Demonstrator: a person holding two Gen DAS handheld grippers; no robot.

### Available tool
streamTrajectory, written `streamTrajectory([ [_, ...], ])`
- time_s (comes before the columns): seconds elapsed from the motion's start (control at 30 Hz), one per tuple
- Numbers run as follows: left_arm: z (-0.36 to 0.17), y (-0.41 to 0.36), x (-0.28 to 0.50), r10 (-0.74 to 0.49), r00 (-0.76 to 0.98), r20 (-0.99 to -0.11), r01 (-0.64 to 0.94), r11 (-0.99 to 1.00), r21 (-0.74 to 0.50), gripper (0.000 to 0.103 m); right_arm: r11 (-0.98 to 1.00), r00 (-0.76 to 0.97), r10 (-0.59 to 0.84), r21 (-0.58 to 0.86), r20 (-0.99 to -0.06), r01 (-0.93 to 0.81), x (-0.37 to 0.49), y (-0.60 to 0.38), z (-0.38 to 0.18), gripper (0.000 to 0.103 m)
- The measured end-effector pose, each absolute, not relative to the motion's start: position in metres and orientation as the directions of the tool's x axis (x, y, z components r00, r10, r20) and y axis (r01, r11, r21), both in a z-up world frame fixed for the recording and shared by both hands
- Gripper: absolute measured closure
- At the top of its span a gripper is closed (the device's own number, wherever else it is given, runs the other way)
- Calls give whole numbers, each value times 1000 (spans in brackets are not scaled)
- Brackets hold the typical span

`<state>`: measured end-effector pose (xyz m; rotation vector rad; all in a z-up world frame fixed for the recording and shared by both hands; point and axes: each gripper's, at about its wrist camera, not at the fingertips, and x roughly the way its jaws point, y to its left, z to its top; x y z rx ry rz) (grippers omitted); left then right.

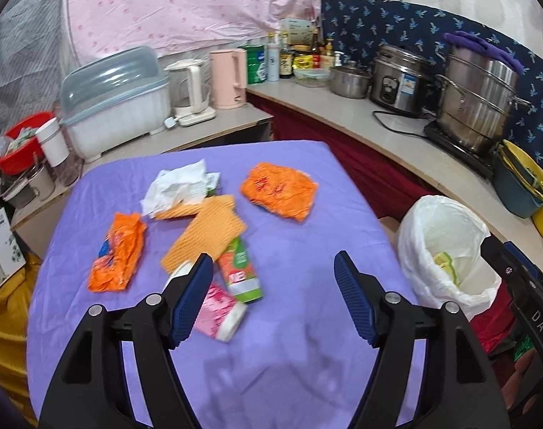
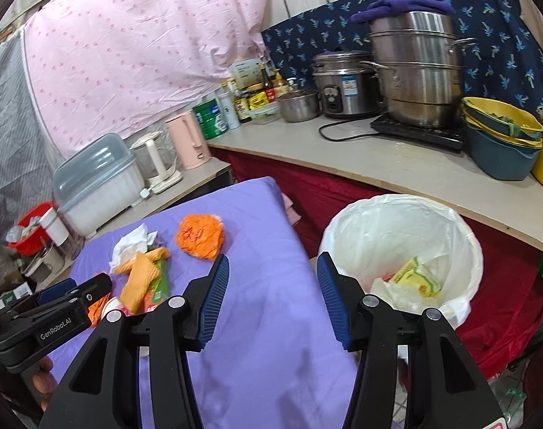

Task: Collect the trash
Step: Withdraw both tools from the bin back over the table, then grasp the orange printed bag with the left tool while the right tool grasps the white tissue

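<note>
Trash lies on a purple-covered table point(image 1: 289, 321): a crumpled white tissue point(image 1: 177, 186), two orange wrappers point(image 1: 280, 191) point(image 1: 116, 254), an orange waffle cloth point(image 1: 207, 234), a green-orange packet point(image 1: 241, 270) and a pink packet point(image 1: 218, 312). My left gripper point(image 1: 273, 266) is open and empty, its left finger over the pink packet. My right gripper point(image 2: 271, 268) is open and empty, above the table's right edge beside the white-lined bin point(image 2: 400, 228), which holds a yellow wrapper point(image 2: 416, 277). The left gripper point(image 2: 68, 300) shows at the left of the right wrist view.
A counter point(image 1: 396, 139) curves behind the table with a steamer pot point(image 1: 478, 93), rice cooker point(image 1: 396, 78), bottles, pink kettle point(image 1: 228, 78) and a dish box point(image 1: 118, 103). Stacked yellow and blue bowls point(image 2: 500, 139) sit near the bin.
</note>
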<state>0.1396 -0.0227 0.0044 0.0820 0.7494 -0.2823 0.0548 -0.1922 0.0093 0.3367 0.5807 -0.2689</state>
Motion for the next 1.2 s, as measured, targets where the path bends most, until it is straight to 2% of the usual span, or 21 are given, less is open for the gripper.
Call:
streamTrajectory([
  [0.57, -32, 103, 161, -57, 668, -742, 43, 998, -39, 36, 953, 772, -50, 200, -634, 226, 97, -121, -10, 53],
  [1.2, -81, 175, 217, -31, 586, -810, -78, 993, -94, 34, 972, 718, 38, 192, -695, 135, 180, -59, -46, 53],
])
